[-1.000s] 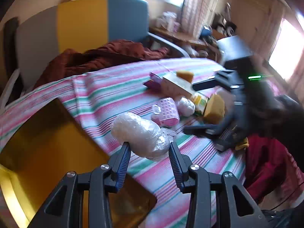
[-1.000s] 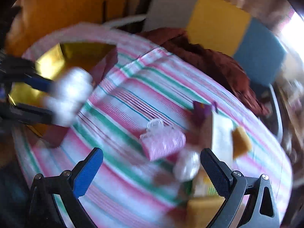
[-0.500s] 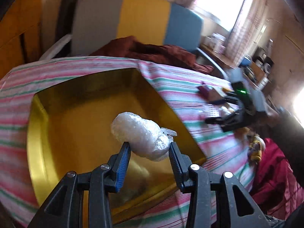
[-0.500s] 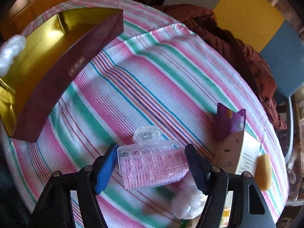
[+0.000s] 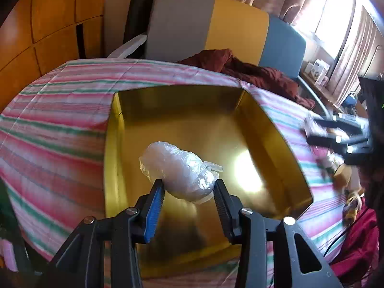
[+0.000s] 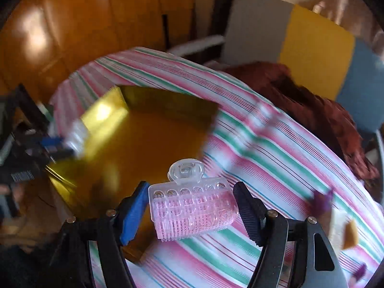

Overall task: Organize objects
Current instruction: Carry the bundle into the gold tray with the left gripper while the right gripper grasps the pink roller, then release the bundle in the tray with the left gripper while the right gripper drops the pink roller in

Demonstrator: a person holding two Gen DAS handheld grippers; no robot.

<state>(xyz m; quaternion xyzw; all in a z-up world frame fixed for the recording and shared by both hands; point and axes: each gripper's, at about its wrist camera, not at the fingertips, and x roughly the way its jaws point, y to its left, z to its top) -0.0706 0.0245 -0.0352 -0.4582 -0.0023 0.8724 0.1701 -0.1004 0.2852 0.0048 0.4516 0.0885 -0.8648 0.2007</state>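
Left gripper (image 5: 189, 192) clamping plastic-wrapped bundle (image 5: 178, 170), seemingly above gold tray (image 5: 276, 148)

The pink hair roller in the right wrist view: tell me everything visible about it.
The pink hair roller is a translucent plastic cylinder with rows of small bristles, under a clear arched cover with a row of oval windows. A clear clip tab with a small metal spring sticks up from its top edge. It lies sideways, slightly tilted, clamped end to end between the right gripper's fingers, the blue pad at one end and the black ribbed pad at the other. It is held above the striped tablecloth, beside the gold tray.
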